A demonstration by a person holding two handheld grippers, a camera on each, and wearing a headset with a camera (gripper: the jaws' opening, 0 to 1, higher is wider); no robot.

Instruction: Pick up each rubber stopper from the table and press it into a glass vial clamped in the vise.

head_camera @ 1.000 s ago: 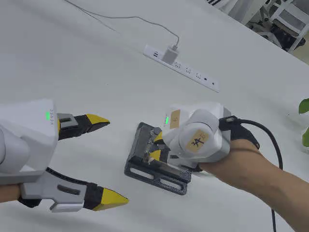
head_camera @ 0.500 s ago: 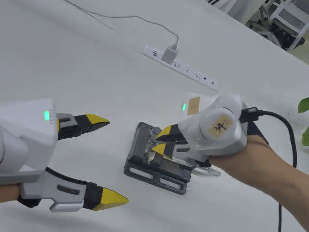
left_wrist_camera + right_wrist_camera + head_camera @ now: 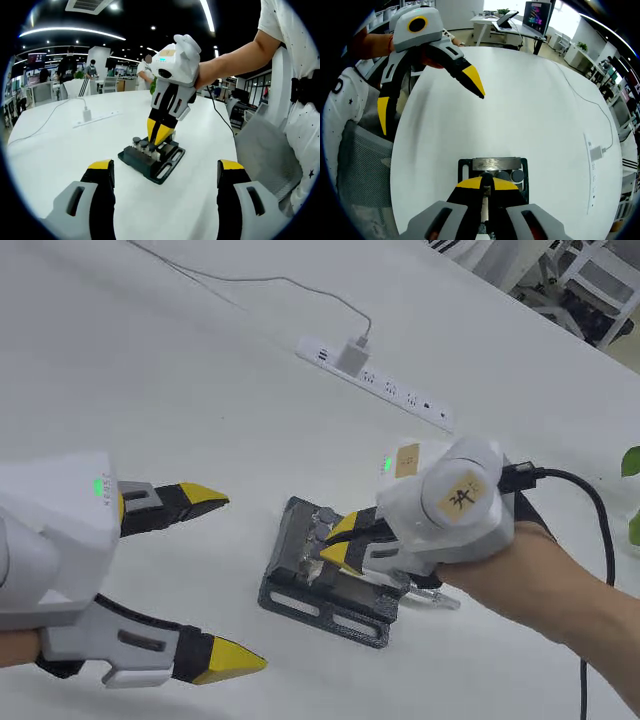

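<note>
A dark vise (image 3: 322,598) sits on the white table with several glass vials (image 3: 320,531) clamped in it, grey stoppers on top. My right gripper (image 3: 340,543) hovers just over the vise's right side with its jaws shut, and I see nothing between them. In the right gripper view the shut tips (image 3: 485,184) point down at the vise (image 3: 492,164), next to one stoppered vial (image 3: 517,176). My left gripper (image 3: 224,578) stands open and empty to the left of the vise. In the left gripper view the vise (image 3: 131,158) and the right gripper (image 3: 160,134) lie straight ahead.
A white power strip (image 3: 375,380) with a plugged-in charger and cable lies at the back of the table. A black cable (image 3: 575,530) trails from the right gripper. Green leaves (image 3: 630,462) show at the right edge. Chairs stand past the far corner.
The right gripper has rolled and shifted right and slightly up from the vise, and its jaws have come together. The left gripper has stayed open in place.
</note>
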